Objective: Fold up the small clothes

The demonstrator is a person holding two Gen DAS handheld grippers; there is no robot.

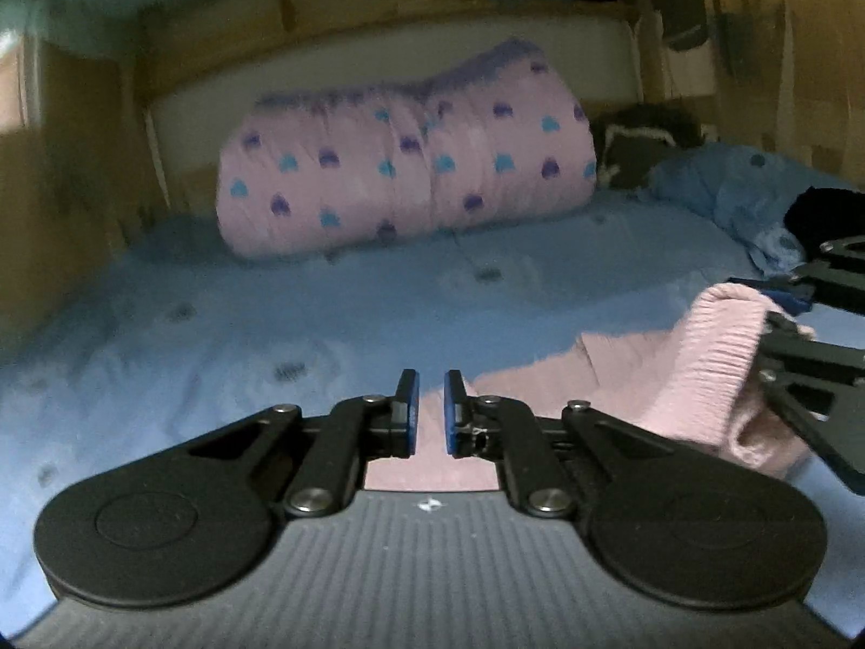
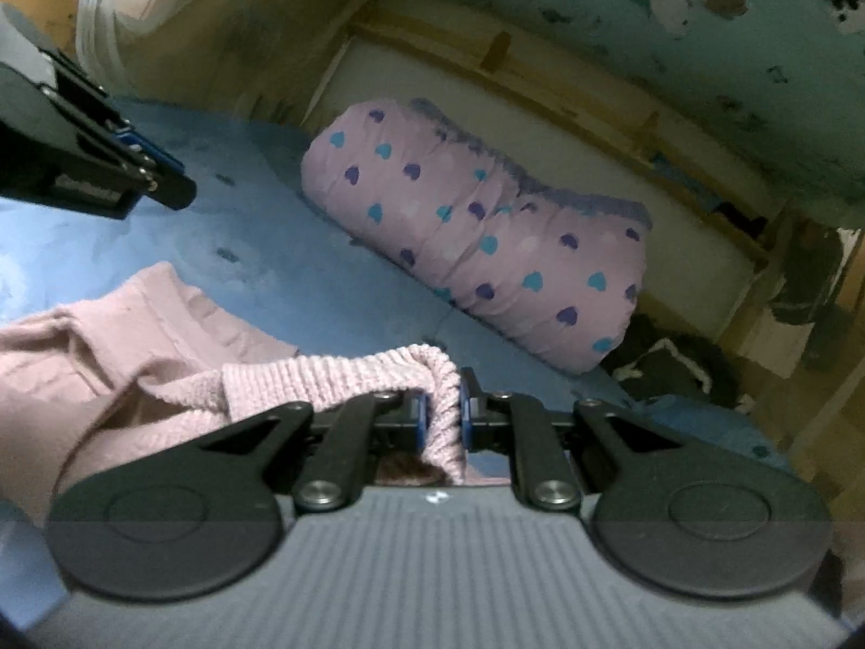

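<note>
Right wrist view: the right gripper (image 2: 443, 411) has its fingers closed on the ribbed hem of the pink knit garment (image 2: 135, 357), which is raised off the blue bedsheet (image 2: 303, 249) on the near side of the rolled pink heart-print duvet (image 2: 486, 249). Left wrist view: the left gripper (image 1: 431, 414) shows its fingers drawn nearly together with pink fabric lying in the narrow gap between the pads; a firm pinch cannot be confirmed from this view, but the reading is a closed grip on the same garment. Relative to the duvet, the garment sits toward the camera side of the bed, well apart from it, with both grippers at its near edge and the rest of the cloth bunched below and between them. Progress assessment: early. No completed fold is visible; the garment is rumpled, not flattened. Remaining work, as judged: spread it on the sheet, fold it, and set it aside.
</note>
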